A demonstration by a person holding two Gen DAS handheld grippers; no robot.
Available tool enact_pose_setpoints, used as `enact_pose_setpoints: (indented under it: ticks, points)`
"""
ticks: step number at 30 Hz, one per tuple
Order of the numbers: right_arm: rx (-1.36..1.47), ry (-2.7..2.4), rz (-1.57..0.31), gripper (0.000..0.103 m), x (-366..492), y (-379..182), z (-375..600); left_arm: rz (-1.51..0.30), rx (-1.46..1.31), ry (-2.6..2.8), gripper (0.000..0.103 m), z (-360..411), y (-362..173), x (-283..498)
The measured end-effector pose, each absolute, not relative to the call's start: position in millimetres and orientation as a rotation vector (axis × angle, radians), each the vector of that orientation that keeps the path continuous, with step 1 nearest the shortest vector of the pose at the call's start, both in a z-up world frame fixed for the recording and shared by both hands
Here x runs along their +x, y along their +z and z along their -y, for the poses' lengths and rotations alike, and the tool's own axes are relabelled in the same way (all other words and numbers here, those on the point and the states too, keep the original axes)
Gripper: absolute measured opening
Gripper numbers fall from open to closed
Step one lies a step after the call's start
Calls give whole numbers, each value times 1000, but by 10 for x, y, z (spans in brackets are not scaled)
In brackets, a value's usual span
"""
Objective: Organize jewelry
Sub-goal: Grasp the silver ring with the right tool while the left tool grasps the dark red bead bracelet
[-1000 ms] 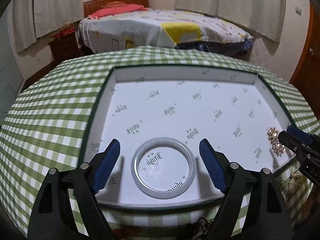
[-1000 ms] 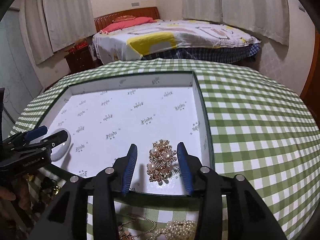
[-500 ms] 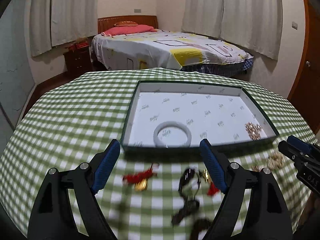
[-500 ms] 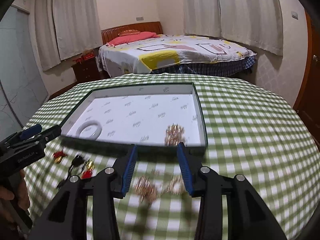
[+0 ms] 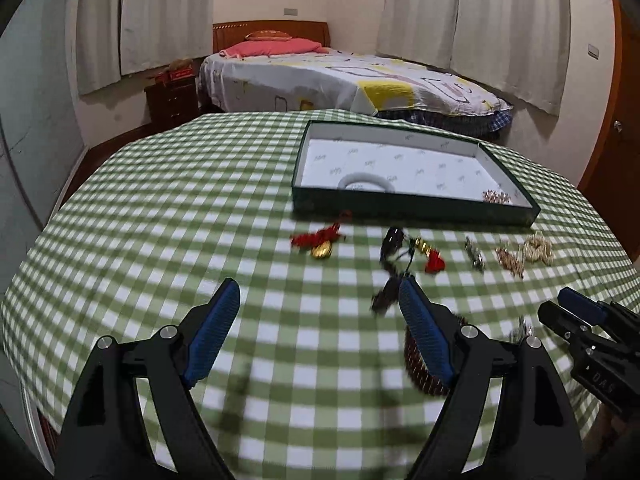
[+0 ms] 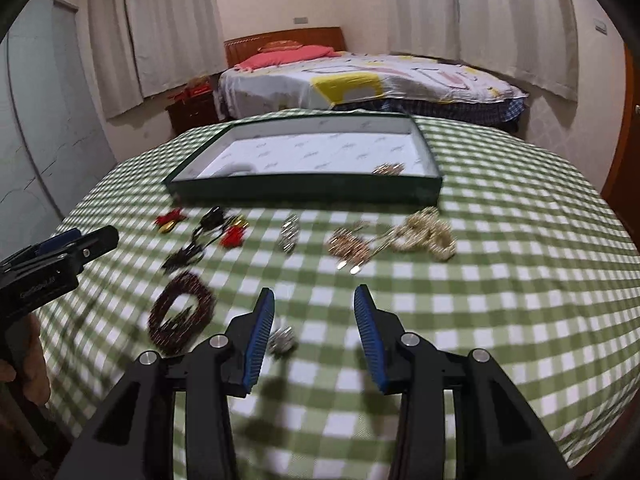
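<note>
A dark green tray [image 5: 412,210] [image 6: 304,192] with a white lining holds a white bangle [image 5: 366,181] and a gold pearl brooch [image 5: 496,197] [image 6: 388,169]. Loose jewelry lies on the checked cloth in front of it: a red-and-gold charm [image 5: 320,240] [image 6: 170,218], black and red pieces [image 6: 212,228], a silver clip [image 6: 290,232], gold and pearl pieces [image 6: 424,234], a dark bead bracelet [image 6: 180,314]. My left gripper [image 5: 316,332] is open and empty. My right gripper [image 6: 314,334] is open and empty above the cloth.
The round table has a green checked cloth [image 5: 160,220]. A small silver piece [image 6: 282,342] lies by my right gripper's left finger. A bed [image 5: 340,76] and a nightstand [image 5: 172,96] stand behind the table.
Both grippers have pulled back and up from the tray, leaving the bangle and the brooch in it. The loose jewelry in front of the tray has come into view.
</note>
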State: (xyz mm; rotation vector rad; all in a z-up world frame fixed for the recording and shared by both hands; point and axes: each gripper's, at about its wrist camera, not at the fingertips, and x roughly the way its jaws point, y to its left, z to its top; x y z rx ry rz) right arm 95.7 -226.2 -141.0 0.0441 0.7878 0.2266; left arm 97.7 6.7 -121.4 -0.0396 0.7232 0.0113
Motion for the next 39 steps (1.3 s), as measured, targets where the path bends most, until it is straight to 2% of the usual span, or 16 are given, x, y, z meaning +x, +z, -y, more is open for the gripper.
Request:
enact_pose_setpoints:
  ticks: [11,13,17,39]
  points:
    - [17,264,-851,42,981,-1621,2041,-742,-55,25,80,-131,-1319,844]
    - [17,262,-861,37,995,-1644,2042,-746,-53,22,80,-119,-1333,844]
    - [10,245,-861,21,1001,-1651,2069,-757,-48,12,80,-82,-1368,842]
    - [98,140,-814,20,947,-1586,2673,-799,24,-121,80,630,-1530,938]
